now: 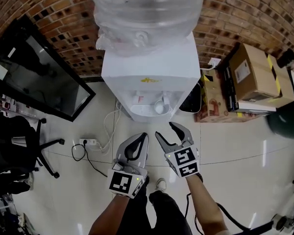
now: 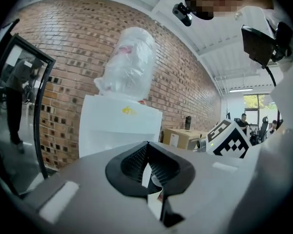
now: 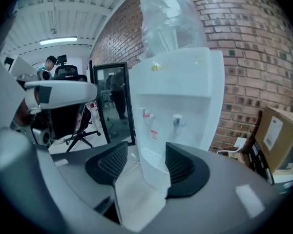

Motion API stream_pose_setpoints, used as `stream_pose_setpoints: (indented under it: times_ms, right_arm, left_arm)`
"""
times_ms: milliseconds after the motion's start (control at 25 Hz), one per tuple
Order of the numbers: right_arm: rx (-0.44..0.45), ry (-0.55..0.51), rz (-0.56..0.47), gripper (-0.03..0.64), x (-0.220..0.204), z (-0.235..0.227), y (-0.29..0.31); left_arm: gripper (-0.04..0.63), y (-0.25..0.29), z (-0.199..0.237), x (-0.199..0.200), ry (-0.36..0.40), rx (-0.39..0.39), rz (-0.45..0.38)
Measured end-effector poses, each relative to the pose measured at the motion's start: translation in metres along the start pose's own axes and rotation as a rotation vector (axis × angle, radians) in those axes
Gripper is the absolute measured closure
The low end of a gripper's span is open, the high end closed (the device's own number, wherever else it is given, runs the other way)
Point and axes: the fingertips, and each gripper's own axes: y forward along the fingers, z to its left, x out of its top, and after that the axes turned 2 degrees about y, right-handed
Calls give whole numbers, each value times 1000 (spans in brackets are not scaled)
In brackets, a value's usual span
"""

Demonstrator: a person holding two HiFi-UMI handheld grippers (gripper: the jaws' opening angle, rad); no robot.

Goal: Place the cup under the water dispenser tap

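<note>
The white water dispenser (image 1: 149, 70) stands against the brick wall with a clear bottle (image 1: 144, 9) on top. Its red tap (image 3: 146, 115) and white tap (image 3: 177, 121) hang over the drip tray (image 3: 154, 157). In the head view a small white round shape (image 1: 161, 106) sits at the right tap; I cannot tell whether it is a cup. No cup shows on the tray in the right gripper view. My left gripper (image 1: 146, 136) is shut and holds nothing. My right gripper (image 1: 164, 129) is open and empty. Both hang in front of the dispenser, apart from it.
A black-framed glass panel (image 1: 36, 75) leans on the wall at left, with an office chair (image 1: 19, 146) below it. A power strip and cables (image 1: 88, 143) lie on the floor. Cardboard boxes (image 1: 252, 80) stand right of the dispenser. A shoe (image 1: 160, 183) shows below.
</note>
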Motion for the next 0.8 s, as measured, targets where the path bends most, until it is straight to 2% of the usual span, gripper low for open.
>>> stream_pose_setpoints:
  times_ms: [120,280,400,640,800]
  right_arm:
    - [8,-21,-66,401,43,11,-30]
    - [20,-24,-126,425,91,42,-74]
    - [33,-9,-143,441,115,65,-107]
    - [35,-10,-264,507,164,96,-162]
    - [41,-34,-304,548,179,113,-202]
  left_arm:
    - [611,-9,-7,31,10,11,-55]
    - [612,-36,-18,65,2,15,-57]
    - [612,-57,-31,87,-1,-1,-79]
    - [611,-83,-49,129,-5,-13,-108]
    - [612,-102,-68,149,-10,-38,-110]
